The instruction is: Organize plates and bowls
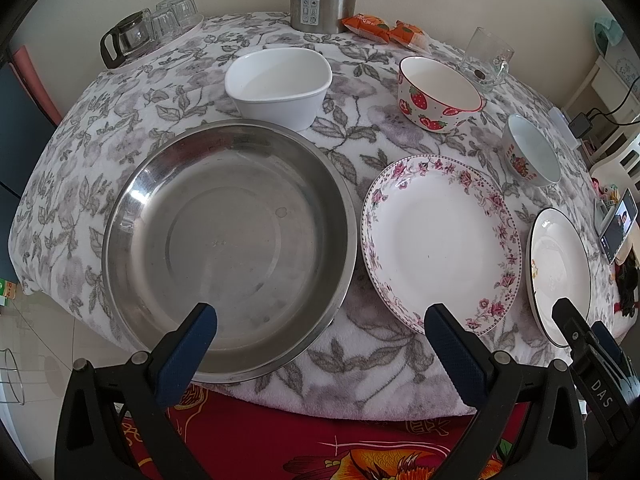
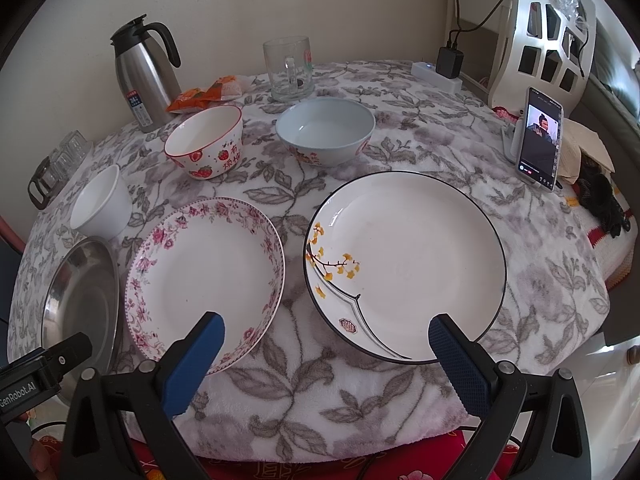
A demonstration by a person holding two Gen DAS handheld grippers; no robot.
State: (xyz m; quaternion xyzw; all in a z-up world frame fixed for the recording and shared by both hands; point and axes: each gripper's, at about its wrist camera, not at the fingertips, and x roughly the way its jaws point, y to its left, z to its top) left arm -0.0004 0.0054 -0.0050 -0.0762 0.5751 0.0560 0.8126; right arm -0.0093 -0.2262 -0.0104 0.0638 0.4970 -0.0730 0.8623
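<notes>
I held both grippers, left (image 1: pixel 320 320) and right (image 2: pixel 326 330), at the near table edge, jaws spread, holding nothing. Nothing blocked the front row: one round steel basin (image 1: pixel 228 240), one pink-flowered plate (image 1: pixel 440 240), one black-rimmed white plate (image 2: pixel 404 260). Behind stood three bowls: white squarish (image 1: pixel 278 84), strawberry-printed (image 1: pixel 438 94), pale blue (image 2: pixel 325 130). A steel thermos (image 2: pixel 142 72), glass mug (image 2: pixel 289 68) and propped phone (image 2: pixel 540 138) lay beyond.
</notes>
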